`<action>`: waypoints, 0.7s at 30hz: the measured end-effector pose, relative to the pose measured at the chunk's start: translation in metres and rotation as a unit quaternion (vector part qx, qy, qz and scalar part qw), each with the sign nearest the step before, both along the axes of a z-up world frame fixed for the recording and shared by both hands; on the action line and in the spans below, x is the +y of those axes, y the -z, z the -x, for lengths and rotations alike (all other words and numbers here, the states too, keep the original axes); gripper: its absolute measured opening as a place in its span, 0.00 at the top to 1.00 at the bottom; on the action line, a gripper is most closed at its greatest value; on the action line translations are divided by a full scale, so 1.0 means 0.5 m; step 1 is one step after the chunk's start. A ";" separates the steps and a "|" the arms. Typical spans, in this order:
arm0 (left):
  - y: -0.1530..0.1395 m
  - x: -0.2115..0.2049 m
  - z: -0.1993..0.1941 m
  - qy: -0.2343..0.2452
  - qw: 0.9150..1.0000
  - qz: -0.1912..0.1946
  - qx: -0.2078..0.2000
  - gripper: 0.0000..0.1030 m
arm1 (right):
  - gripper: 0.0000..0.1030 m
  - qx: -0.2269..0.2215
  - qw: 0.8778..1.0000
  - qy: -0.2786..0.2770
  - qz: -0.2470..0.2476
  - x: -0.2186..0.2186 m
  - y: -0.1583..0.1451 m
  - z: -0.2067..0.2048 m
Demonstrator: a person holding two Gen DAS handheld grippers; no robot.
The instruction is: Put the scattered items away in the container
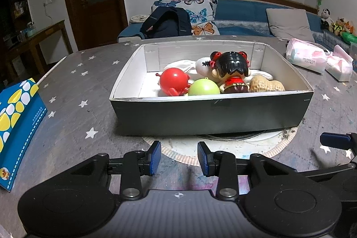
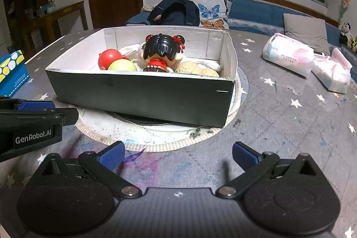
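Note:
A dark box [image 1: 209, 113] with white inner walls sits on the star-patterned table. Inside lie a red ball toy [image 1: 174, 81], a green ball [image 1: 203, 87], a doll with black hair [image 1: 232, 69], a peanut-shaped toy [image 1: 265, 84] and a white cloth [image 1: 178, 65]. My left gripper [image 1: 179, 157] hovers open and empty in front of the box's near wall. The right wrist view shows the same box [image 2: 142, 99], the doll [image 2: 161, 51] and my right gripper [image 2: 178, 154], wide open with nothing between its fingers. The left gripper's body [image 2: 29, 119] shows at that view's left edge.
A blue box with yellow dots [image 1: 17, 124] stands at the table's left. Two tissue packs [image 2: 287, 57] lie at the right. A round mat [image 1: 223, 148] lies under the dark box. Beyond the table are a sofa with cushions [image 1: 194, 12] and a dark jacket [image 1: 167, 22].

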State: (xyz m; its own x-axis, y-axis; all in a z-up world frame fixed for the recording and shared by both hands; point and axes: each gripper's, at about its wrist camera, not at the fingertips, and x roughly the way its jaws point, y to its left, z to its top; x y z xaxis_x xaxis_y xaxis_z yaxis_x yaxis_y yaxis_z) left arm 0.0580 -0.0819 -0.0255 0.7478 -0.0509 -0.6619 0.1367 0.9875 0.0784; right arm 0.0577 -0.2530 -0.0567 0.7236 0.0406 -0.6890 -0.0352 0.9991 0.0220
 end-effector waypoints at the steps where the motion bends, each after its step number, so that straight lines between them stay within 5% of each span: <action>1: 0.000 0.000 -0.002 0.000 1.000 0.000 0.000 0.63 | 0.00 0.000 1.000 0.001 0.000 0.000 0.000 -0.002; 21: 0.008 -0.020 -0.031 0.004 1.000 0.001 0.005 0.63 | 0.00 0.010 1.000 0.007 -0.001 -0.010 0.010 -0.030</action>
State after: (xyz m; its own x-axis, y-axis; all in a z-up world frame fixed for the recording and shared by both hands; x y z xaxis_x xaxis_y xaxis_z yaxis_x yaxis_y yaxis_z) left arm 0.0735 -0.0916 -0.0296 0.7408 -0.0577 -0.6692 0.1453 0.9865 0.0758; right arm 0.0725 -0.2581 -0.0617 0.7096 0.0320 -0.7039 -0.0213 0.9995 0.0239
